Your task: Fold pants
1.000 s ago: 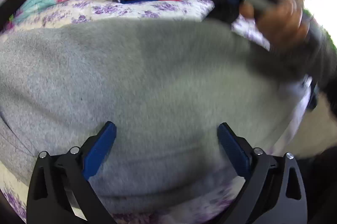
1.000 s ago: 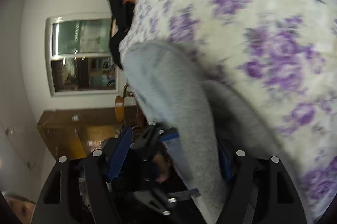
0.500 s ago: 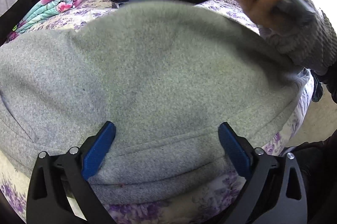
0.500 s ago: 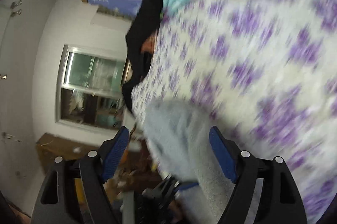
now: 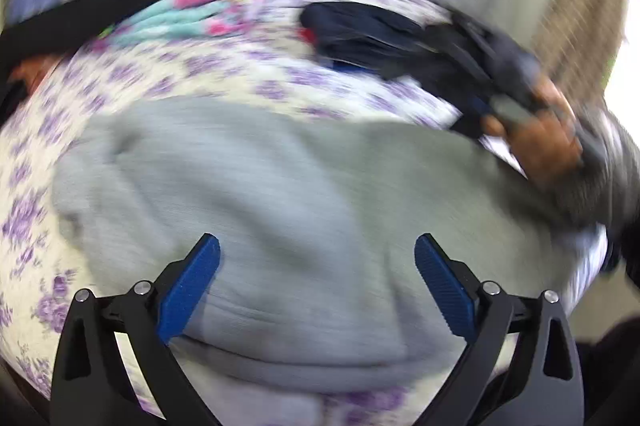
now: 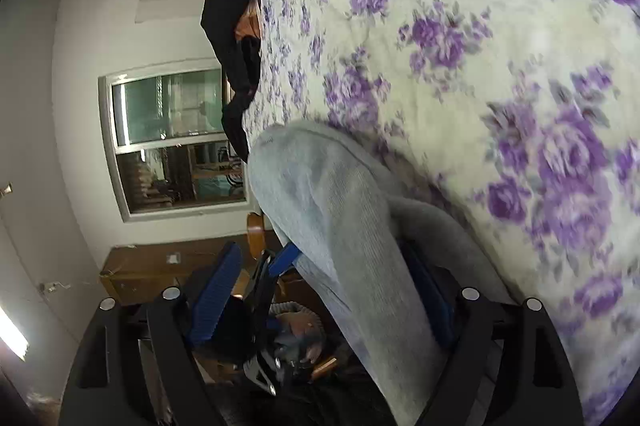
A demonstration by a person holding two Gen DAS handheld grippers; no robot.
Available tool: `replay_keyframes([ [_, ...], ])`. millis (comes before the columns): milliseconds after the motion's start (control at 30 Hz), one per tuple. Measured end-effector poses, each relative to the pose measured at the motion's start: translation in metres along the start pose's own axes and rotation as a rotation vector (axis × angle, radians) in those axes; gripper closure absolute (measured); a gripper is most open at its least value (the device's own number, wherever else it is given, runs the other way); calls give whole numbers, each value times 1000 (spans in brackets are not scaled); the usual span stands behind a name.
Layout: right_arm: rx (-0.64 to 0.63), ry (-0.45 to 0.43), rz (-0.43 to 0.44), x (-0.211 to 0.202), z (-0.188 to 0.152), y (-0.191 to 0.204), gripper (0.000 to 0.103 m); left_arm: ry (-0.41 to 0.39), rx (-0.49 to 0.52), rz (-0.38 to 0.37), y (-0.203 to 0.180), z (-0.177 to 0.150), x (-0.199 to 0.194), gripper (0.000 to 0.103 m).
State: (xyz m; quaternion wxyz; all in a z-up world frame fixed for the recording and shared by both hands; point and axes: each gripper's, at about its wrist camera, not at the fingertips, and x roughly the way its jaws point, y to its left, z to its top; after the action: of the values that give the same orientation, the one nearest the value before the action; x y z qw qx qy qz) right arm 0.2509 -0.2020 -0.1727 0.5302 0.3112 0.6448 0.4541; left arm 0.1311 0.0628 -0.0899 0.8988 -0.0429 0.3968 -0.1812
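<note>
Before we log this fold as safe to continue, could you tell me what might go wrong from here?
1. Both grippers are open: the left gripper grips nothing, and the grey pants merely drape between the right gripper fingers, so the lifted fold could slip onto the floral bedspread.
2. The left view is motion-blurred; a fast move may wrinkle the fabric.
3. The dark folded clothes lie near and could get bumped.

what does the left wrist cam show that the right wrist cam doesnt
Only the left wrist view shows the dark folded clothes at the far side of the bed, the person's right hand on its gripper handle, and the left gripper open above the pants.

Only the right wrist view shows the window, the wooden cabinet and the right gripper open around a fold of the pants.

Both show the grey pants, the purple floral bedspread and the colourful blanket.
</note>
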Motion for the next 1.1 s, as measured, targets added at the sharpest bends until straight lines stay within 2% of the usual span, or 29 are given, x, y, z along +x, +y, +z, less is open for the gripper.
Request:
replay_keyframes([
  [67,28,-68,-13,-8,8,-3,20,70,-57,-48,21,1,14,8],
  [100,51,-129,-5,-15,10,-7,20,52,-28,-47,19,-3,13,8],
  [133,66,-163,13,-22,6,-10,20,55,12,-20,15,-5,13,8],
  [167,75,-180,43,-27,4,-14,20,62,82,42,4,-12,15,8],
  [267,41,-305,92,-50,7,-10,22,51,167,136,-12,-26,19,8],
  [300,25,-316,93,-55,9,-7,22,47,182,154,-14,-28,18,8],
  [367,-11,-274,26,-57,10,1,22,46,172,150,-10,-29,15,8],
  [500,-17,-88,-73,-38,4,1,21,42,183,130,-5,-31,13,8],
  [567,-33,-14,-87,-32,-1,-2,21,40,184,131,-5,-33,12,8],
  [667,-73,110,-62,-16,-14,3,20,40,182,129,-5,-33,12,8],
  [733,-116,133,-41,-4,-14,16,20,42,186,133,-5,-32,13,7],
  [800,-139,40,-39,-4,-3,26,20,46,194,141,-6,-31,14,7],
  [867,-76,-92,-6,-14,11,21,18,49,193,142,-6,-30,14,7],
  [933,-32,-100,45,-17,17,11,18,49,189,141,-5,-30,15,7],
  [1100,-20,-203,72,-38,13,-4,21,53,197,139,-5,-29,15,7],
])
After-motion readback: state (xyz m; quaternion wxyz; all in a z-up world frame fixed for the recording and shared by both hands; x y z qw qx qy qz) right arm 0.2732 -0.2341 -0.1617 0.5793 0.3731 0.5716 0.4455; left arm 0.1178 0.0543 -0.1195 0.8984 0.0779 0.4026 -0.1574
